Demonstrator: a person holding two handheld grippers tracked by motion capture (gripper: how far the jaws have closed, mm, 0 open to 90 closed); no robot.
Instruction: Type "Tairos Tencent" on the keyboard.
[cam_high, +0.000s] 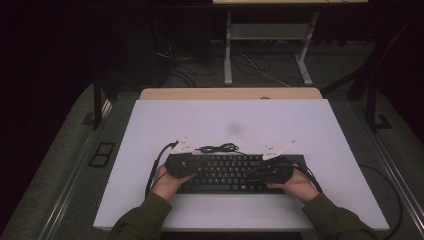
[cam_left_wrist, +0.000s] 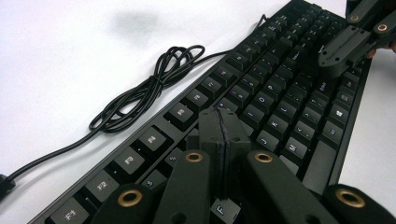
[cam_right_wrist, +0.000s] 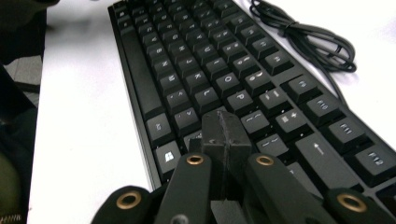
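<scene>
The black rectangular keyboard (cam_high: 232, 172) lies flat on the white-topped table (cam_high: 230, 120), parallel to the near edge and roughly midway between the left and right edges. A narrow strip of bare top separates it from the near edge. Beyond it, toward the far edge, most of the top is open, broken only by a faint grey smudge (cam_high: 234, 128). Wide bare margins run along both side edges.

A thin black cable, loosely coiled (cam_high: 217, 148), rests on the table just behind the keyboard's far edge, left of centre.

The left tongs (cam_left_wrist: 224, 128) are fully closed, pads pressed together with nothing between them; their tips sit low over the letter keys at the keyboard's left half. The right tongs (cam_right_wrist: 225, 130) are likewise fully closed and empty, tips low over the keys at the right half. Whether either tip actually presses a key cannot be made out, as the jaws cover the contact point.

In the high view each hand and gripper body hides an end portion of the keyboard. Key legends are blurred in both gripper views. The surroundings beyond the table are dark and hard to read.
</scene>
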